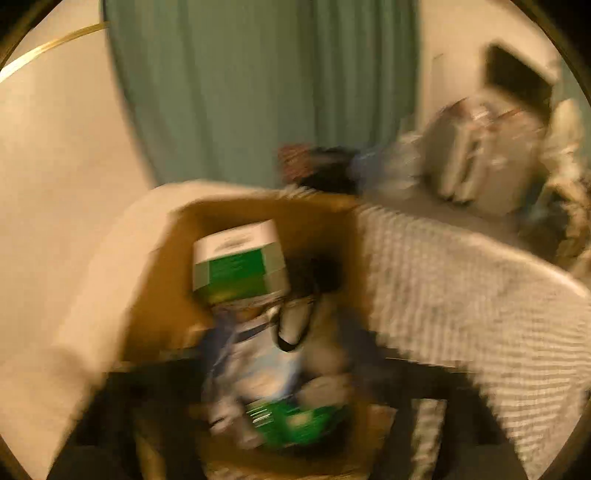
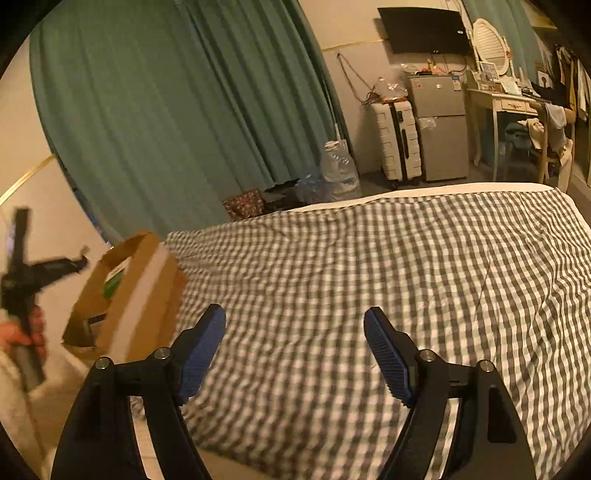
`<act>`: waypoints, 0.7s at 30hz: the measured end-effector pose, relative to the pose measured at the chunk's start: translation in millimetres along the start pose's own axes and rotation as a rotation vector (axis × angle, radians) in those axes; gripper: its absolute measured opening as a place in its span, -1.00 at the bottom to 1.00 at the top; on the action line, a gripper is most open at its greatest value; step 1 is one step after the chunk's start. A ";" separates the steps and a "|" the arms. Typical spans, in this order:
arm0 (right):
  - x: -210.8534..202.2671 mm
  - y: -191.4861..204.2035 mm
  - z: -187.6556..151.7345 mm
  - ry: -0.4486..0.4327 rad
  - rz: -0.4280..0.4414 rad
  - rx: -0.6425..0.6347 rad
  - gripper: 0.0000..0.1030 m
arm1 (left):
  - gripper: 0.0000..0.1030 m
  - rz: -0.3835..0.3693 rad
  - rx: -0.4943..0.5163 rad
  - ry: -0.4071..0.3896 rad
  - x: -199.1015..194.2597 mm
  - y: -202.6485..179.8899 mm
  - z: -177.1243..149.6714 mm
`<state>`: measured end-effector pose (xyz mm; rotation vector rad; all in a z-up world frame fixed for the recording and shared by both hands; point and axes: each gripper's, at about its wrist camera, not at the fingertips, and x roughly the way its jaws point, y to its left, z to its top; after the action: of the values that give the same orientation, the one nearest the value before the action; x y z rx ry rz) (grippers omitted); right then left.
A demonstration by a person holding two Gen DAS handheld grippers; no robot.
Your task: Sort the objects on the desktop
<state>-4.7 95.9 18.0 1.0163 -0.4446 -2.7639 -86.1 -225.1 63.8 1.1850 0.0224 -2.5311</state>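
Note:
A brown cardboard box (image 1: 325,218) stands at the left edge of the checked bed (image 1: 461,295). The blurred left wrist view looks down into it. Inside are a white and green carton (image 1: 238,262), a bluish white packet (image 1: 255,362) and a second green pack (image 1: 291,421). My left gripper's dark fingers (image 1: 122,413) frame the box bottom; their state is lost in blur. In the right wrist view the box (image 2: 129,299) is at the left, with the left gripper's body (image 2: 26,273) in a hand beside it. My right gripper (image 2: 295,354) is open and empty over the checked bedspread (image 2: 369,258).
Green curtains (image 2: 166,110) hang behind the bed. A white suitcase (image 2: 399,140), a small grey fridge (image 2: 439,125), a bag of plastic bottles (image 2: 340,173), a dressing table (image 2: 506,103) and a wall television (image 2: 424,29) stand at the far side.

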 end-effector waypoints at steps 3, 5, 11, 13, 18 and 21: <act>-10.5 23.6 7.1 0.015 0.000 -0.003 0.74 | 0.90 -0.059 -0.048 -0.060 -26.3 7.7 -14.7; -18.4 45.7 14.9 0.005 -0.015 -0.040 0.74 | 1.00 -0.079 -0.055 -0.091 -52.7 18.3 -25.3; -30.1 95.2 33.2 -0.036 -0.079 -0.095 0.84 | 1.00 -0.078 0.081 -0.082 -86.2 -10.3 -32.0; -33.2 104.9 37.9 -0.049 -0.093 -0.087 0.84 | 1.00 -0.078 0.100 -0.101 -99.5 -15.8 -36.5; -40.5 108.5 40.7 -0.060 -0.089 -0.040 0.84 | 1.00 -0.127 0.067 -0.097 -117.9 -11.0 -37.3; -40.8 111.3 41.9 -0.060 -0.114 -0.065 0.84 | 1.00 -0.106 0.066 -0.093 -119.2 -8.9 -36.6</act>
<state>4.3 10.4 109.8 0.9754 -0.3121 -2.8954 8.7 -175.1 128.0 1.1166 -0.0221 -2.6960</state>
